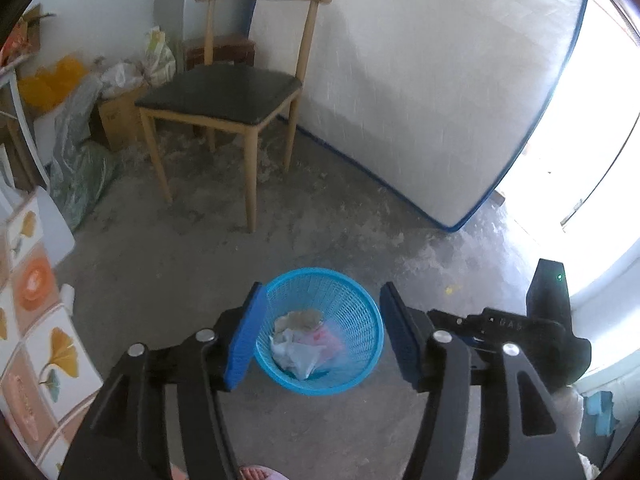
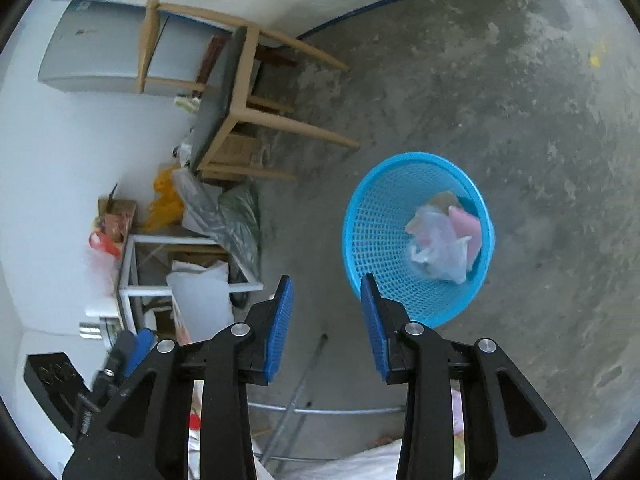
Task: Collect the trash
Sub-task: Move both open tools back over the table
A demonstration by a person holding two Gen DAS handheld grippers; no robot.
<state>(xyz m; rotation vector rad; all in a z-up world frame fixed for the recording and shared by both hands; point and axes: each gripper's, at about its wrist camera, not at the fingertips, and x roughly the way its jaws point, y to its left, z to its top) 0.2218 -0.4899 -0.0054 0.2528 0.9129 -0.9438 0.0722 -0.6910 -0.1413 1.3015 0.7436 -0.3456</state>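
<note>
Two hand-held grippers are hanging above a grey concrete floor (image 1: 168, 264), both pointing down toward a blue mesh basket (image 1: 352, 300) standing on it. Seen from the left wrist, the left hand-held gripper (image 1: 320, 334) is holding its blue pads spread wide with nothing between them, and the basket is showing through the gap. Crumpled trash (image 1: 304, 344), a clear plastic bag with pinkish and tan scraps, is lying in the basket's bottom. In the right wrist view, the right hand-held gripper (image 2: 327, 322) is also standing apart and empty, its pads closer together than the left's, with the basket (image 2: 384, 216) just beyond its right finger and the trash (image 2: 442, 240) inside. Behind the basket a wooden chair (image 1: 224, 92) with a dark seat is standing near a white mattress (image 1: 432, 80) leaning upright. Bags and boxes (image 1: 92, 120) are piled against the wall beside the chair.
</note>
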